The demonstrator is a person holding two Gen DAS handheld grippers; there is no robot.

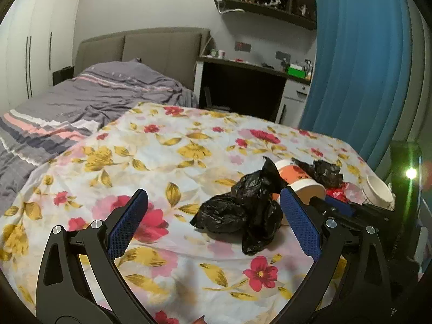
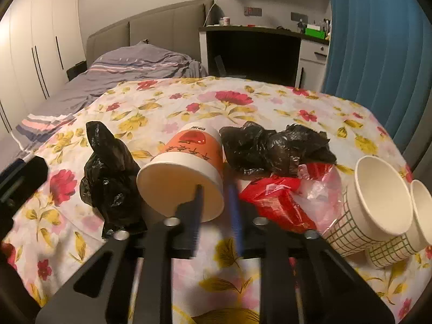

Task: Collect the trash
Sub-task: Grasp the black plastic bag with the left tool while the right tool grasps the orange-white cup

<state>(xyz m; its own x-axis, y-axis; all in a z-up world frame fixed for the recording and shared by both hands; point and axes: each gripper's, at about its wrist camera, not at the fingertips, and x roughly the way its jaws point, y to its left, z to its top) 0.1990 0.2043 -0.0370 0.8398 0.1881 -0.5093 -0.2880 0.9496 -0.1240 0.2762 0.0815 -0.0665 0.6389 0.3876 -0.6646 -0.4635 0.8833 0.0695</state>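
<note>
- Right tool [image 2: 214,189] up close, motion-blurred: its left finger sits inside the mouth of the orange cup [image 2: 189,159] and its right finger outside the rim, so the cup wall lies between them with a narrow gap; whether they actually clamp it, I cannot tell
- That orange cup lies on its side on the floral tabletop [image 2: 221,100], mouth toward the camera, base pointing away; nothing shows inside but the finger
- Left tool [image 1: 214,209] is spread wide with nothing between its blue pads, hovering over a crumpled black bag [image 1: 243,210] just ahead
- In the left view the orange cup is mostly hidden behind that bag
- Right of the cup, a red wrapper [image 2: 280,202] with clear plastic beside it, its far edge touching a second black bag [image 2: 275,148]
- Far right, two checked paper cups [image 2: 378,205] lie tipped, mouths up toward the camera, showing bare insides; the outer one is cut off by the frame
- Beyond the tabletop, a grey bed [image 1: 94,91]
</note>
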